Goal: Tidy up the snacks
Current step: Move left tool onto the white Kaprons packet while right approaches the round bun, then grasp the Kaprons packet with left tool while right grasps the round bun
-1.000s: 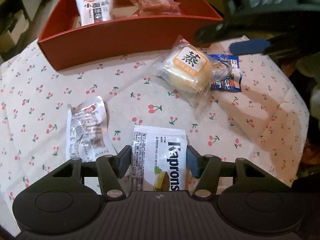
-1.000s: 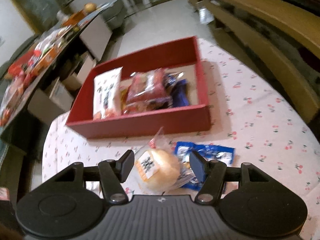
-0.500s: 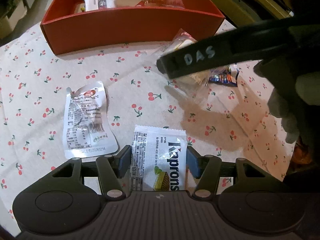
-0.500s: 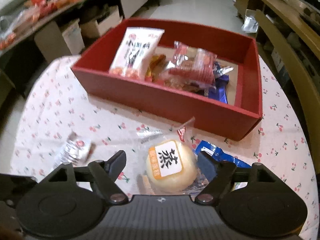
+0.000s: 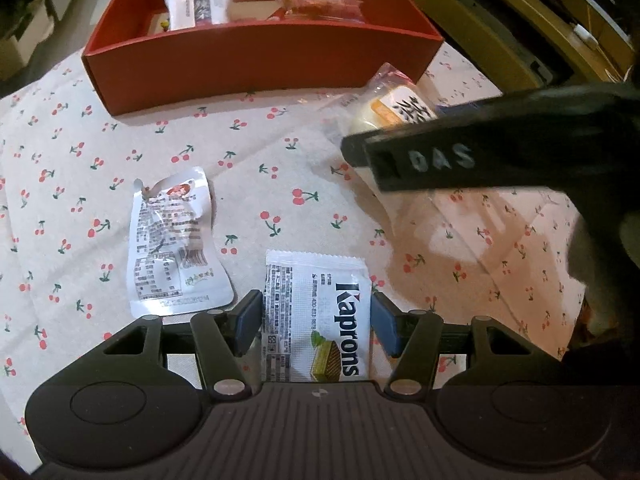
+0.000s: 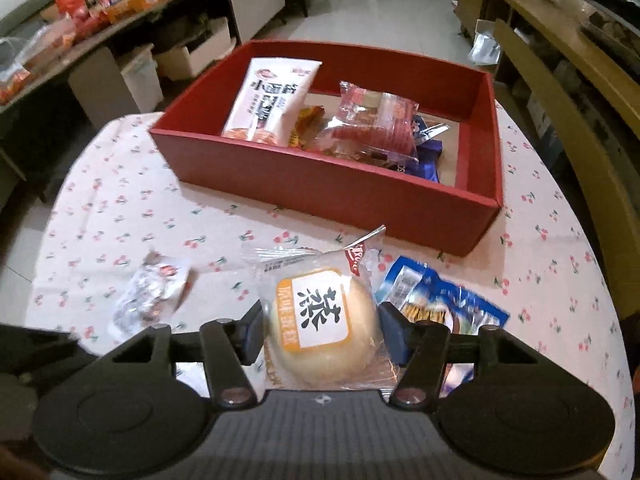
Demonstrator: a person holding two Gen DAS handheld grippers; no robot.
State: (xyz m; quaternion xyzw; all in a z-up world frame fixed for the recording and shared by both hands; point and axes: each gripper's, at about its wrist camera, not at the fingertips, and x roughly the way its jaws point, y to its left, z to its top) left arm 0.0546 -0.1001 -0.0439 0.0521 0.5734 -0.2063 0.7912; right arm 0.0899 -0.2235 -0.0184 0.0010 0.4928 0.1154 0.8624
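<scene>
A white Kaprons wafer packet [image 5: 316, 320] sits between the blue pads of my left gripper [image 5: 316, 320], which is shut on its two long edges just above the cherry-print cloth. My right gripper [image 6: 322, 328] is closing on a round bun in clear wrap [image 6: 324, 320], and its pads touch the wrapper on both sides. In the left wrist view the right gripper's black housing [image 5: 460, 156] covers most of the bun [image 5: 400, 108]. The red box [image 6: 320, 192] stands behind, holding a white packet [image 6: 272, 100], a red packet [image 6: 376, 124] and a blue one [image 6: 428, 156].
A crumpled white packet [image 5: 176, 240] lies on the cloth left of the wafer packet. A blue snack bag [image 6: 448, 308] lies just right of the bun. The round table's edge curves close on both sides. Shelves with goods and wooden furniture stand beyond.
My right gripper rolled level and came down over the bun, spread wider, then closed in on its wrapper. The left gripper kept still with the wafer packet.
</scene>
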